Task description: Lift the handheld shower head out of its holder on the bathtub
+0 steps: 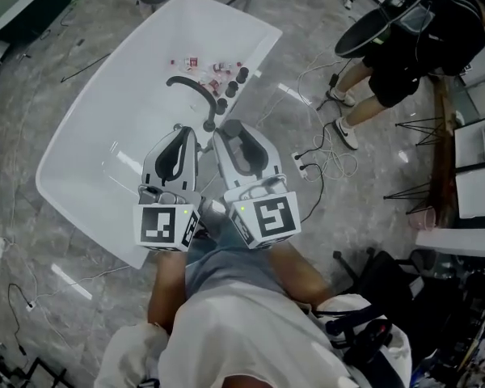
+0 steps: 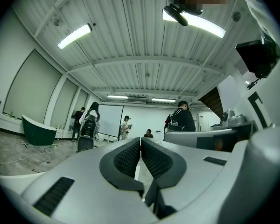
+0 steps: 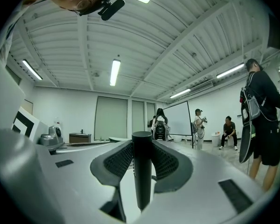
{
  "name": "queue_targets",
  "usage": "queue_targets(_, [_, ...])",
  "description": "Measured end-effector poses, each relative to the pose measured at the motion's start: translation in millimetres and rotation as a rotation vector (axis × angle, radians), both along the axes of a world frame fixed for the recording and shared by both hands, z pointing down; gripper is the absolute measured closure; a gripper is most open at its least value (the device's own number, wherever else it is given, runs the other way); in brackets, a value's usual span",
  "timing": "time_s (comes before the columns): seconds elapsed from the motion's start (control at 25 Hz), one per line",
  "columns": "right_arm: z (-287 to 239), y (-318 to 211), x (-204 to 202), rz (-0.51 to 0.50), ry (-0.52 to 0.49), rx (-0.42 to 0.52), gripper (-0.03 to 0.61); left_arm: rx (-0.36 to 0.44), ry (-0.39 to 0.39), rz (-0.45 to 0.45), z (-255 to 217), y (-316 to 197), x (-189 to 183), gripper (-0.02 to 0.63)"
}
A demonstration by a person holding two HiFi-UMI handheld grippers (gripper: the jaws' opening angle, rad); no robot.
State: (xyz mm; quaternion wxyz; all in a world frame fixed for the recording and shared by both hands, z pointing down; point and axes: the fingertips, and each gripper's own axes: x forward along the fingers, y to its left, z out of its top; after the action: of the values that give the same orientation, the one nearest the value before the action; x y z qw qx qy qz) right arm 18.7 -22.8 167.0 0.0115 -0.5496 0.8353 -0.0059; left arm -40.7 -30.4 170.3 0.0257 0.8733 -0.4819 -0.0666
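Note:
A white bathtub (image 1: 89,136) lies below me, with a black curved spout (image 1: 192,87) and black knobs (image 1: 236,78) on its right rim. My right gripper (image 1: 218,132) reaches level over the tub's near end. In the right gripper view its pads (image 3: 119,160) are shut on the black round handle of the shower head (image 3: 142,171), which stands upright between them. The handle's dark top (image 1: 208,124) shows at the jaw tips in the head view. My left gripper (image 1: 180,134) hangs beside it on the left, its jaws (image 2: 140,148) shut with nothing between them.
Small red and white items (image 1: 202,65) lie in the tub's bottom. Cables and a power strip (image 1: 307,164) trail on the floor to the right. A person in black (image 1: 404,47) stands at the upper right. Several people (image 2: 88,120) and a green tub (image 2: 37,129) are far off.

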Motion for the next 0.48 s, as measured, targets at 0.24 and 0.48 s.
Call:
queue_targets(0.24, [-5.7, 6.5, -2.7, -0.003, -0.001, -0.003, 0.445, -0.003, 0.004, -0.005, -4.8, 8.3, -6.8, 0.595])
queue_targets(0.48, [-5.9, 17.8, -5.5, -0.007, 0.001, -0.007, 0.445, -0.006, 0.010, 0.000, -7.1, 18.8, -6.3, 0.595])
